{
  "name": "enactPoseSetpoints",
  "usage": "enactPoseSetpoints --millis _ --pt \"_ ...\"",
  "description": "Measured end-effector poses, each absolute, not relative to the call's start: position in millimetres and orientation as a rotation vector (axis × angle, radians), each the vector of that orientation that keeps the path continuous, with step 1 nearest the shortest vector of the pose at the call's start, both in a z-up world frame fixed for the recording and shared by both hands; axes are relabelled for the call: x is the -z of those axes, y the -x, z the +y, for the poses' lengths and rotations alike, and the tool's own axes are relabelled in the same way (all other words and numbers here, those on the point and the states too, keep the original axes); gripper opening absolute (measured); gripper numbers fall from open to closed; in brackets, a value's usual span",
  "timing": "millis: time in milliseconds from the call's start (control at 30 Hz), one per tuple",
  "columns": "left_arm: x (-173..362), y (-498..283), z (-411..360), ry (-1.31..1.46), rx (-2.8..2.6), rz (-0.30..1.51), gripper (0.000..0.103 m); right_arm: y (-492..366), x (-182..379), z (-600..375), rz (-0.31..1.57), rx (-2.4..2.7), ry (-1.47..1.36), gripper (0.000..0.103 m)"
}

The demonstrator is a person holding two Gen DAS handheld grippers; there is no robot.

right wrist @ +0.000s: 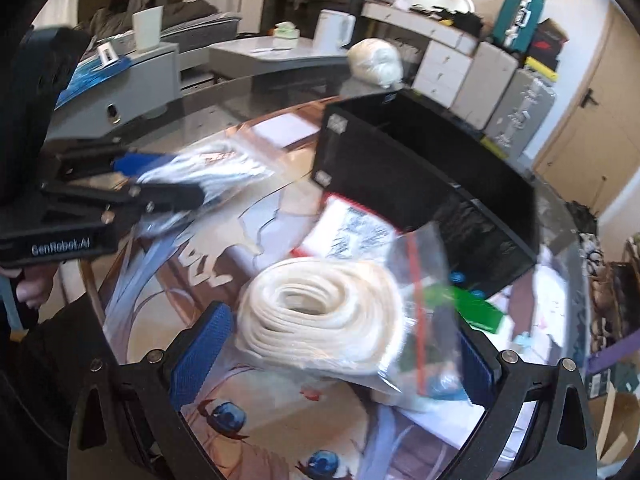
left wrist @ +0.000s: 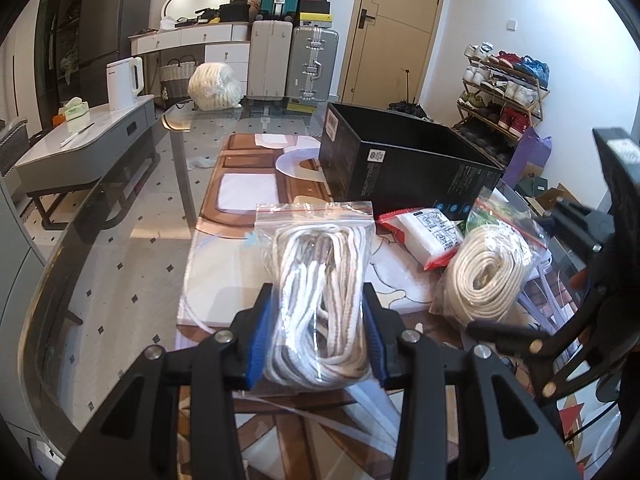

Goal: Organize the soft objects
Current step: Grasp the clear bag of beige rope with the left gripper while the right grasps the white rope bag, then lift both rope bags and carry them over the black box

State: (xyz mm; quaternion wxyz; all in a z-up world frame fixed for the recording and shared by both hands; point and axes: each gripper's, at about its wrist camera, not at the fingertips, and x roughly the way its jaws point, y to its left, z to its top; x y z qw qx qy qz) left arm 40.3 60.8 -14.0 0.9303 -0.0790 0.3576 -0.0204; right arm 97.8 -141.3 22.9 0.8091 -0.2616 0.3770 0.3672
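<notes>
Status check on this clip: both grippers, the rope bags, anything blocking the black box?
Left gripper shut on clear zip bag of grey-white rope. Right gripper open around clear bag of coiled cream rope, not gripping. Open black cardboard box behind; red-edged white packet beside it.

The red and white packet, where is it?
In the left wrist view the red and white packet lies on the table right of centre, just in front of the black box, between the two bags of rope.

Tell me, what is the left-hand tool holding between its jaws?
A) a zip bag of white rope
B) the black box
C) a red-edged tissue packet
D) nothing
A: in the left wrist view the blue pads press both sides of the zip bag of white rope.
</notes>
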Motion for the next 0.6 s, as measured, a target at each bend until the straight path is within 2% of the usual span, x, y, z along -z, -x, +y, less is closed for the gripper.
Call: enactPoseSetpoints --millis 333,600 --pt "14.9 -40.3 65.4 0.174 0.032 0.726 0.04 -90.4 -10.8 -133.3 0.779 -0.777 0.563 0.1" --pt "10.5 -38.6 69.2 0.186 0.032 0.709 0.04 -91.5 -11.1 -136.1 0.788 -0.796 0.507 0.083"
